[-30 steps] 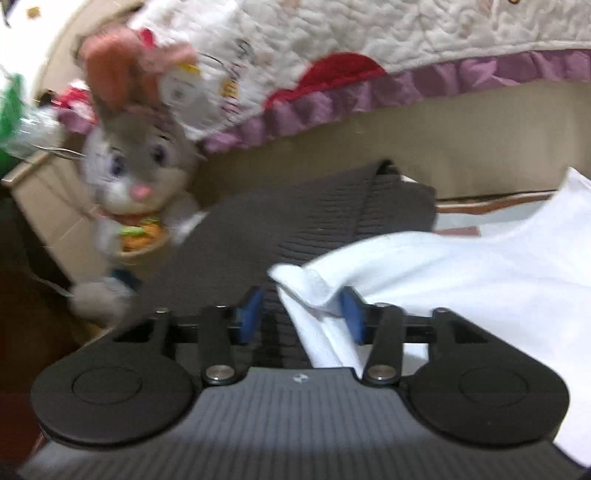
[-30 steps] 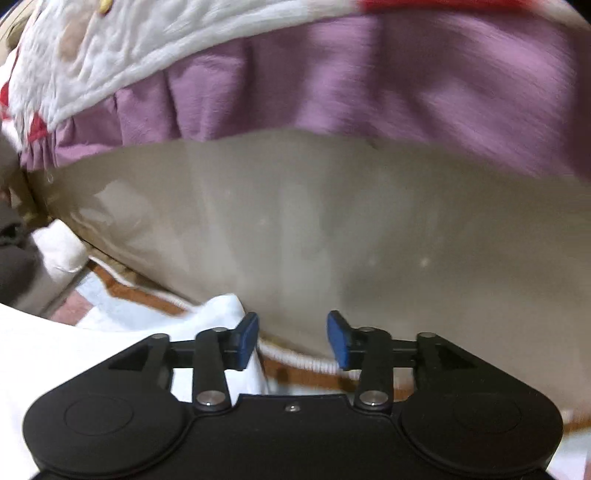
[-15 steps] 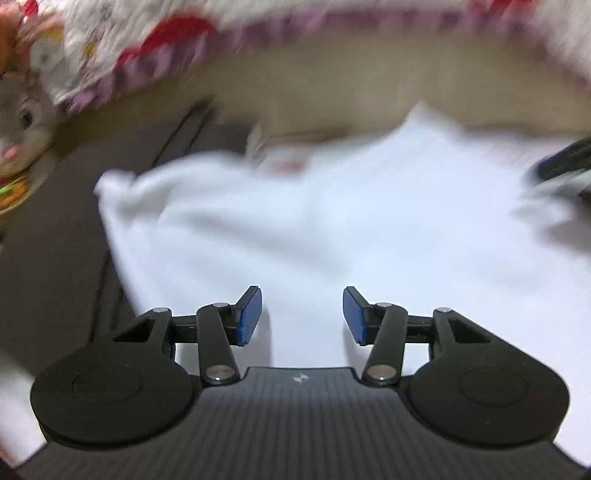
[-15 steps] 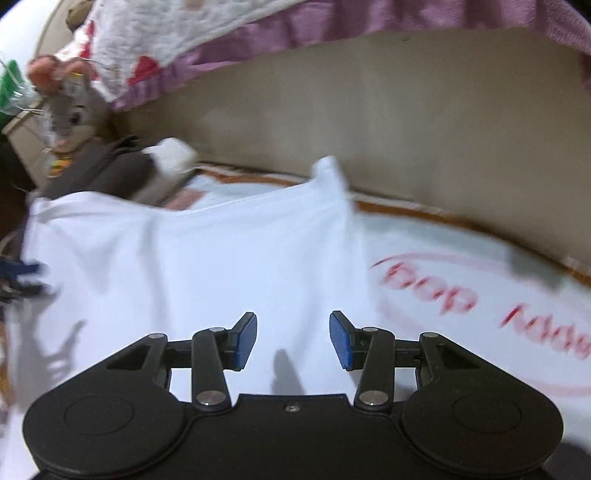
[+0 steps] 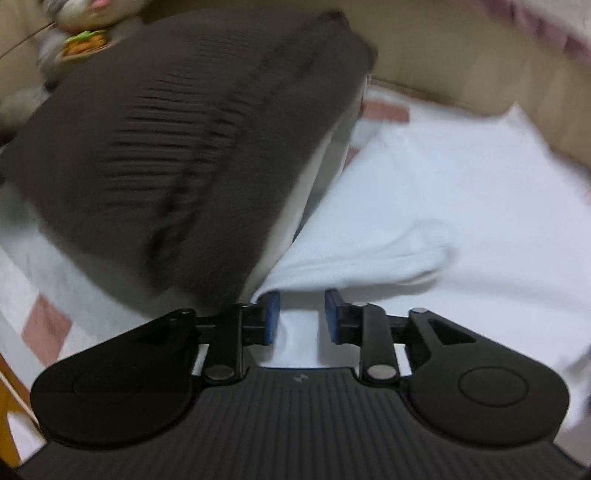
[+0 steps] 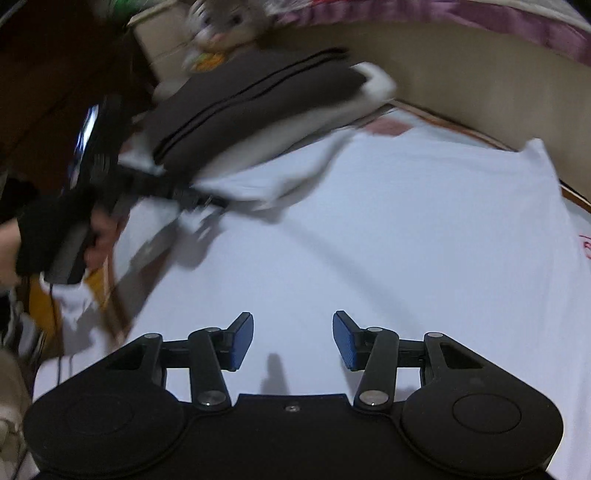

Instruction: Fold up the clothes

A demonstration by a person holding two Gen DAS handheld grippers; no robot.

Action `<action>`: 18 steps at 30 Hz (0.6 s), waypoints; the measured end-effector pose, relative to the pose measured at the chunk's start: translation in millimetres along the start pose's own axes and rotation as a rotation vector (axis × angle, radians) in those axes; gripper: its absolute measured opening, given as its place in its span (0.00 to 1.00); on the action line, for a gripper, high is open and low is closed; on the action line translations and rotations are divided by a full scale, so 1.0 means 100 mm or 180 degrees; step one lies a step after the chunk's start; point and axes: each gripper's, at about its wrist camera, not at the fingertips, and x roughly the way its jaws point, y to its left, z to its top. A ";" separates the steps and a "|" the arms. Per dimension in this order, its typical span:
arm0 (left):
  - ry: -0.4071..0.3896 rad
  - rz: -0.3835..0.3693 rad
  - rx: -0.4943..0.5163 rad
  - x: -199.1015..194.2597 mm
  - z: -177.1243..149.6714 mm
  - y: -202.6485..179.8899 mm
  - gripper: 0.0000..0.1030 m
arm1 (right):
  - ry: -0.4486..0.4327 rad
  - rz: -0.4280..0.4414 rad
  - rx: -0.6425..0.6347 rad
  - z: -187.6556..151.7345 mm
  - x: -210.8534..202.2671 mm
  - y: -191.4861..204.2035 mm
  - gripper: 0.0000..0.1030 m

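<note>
Our left gripper (image 5: 298, 315) is closing on the white shirt (image 5: 424, 206) sleeve edge between its jaws; our right gripper (image 6: 293, 341) is opening, empty, above the shirt, which spreads toward twelve o'clock. We should pinch only one layer, beside the dark folded garment (image 5: 192, 147) at ten o'clock.

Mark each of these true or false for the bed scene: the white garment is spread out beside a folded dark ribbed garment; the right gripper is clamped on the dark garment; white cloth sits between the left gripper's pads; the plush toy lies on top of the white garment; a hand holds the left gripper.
1. The white garment lies spread beside a folded dark ribbed garment. True.
2. The right gripper is clamped on the dark garment. False: its jaws are opening and nothing is between them; it hovers over white cloth.
3. White cloth sits between the pads of the left gripper. True: a fold lies there as the jaws are closing.
4. The plush toy lies on the white garment. False: it sits beyond the dark garment.
5. A hand holds the left gripper. True.
</note>
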 end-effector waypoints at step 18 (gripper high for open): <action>0.0231 0.0411 -0.1243 -1.73 -2.07 1.56 0.60 | 0.0251 0.0642 0.0901 -0.81 -0.25 0.92 0.57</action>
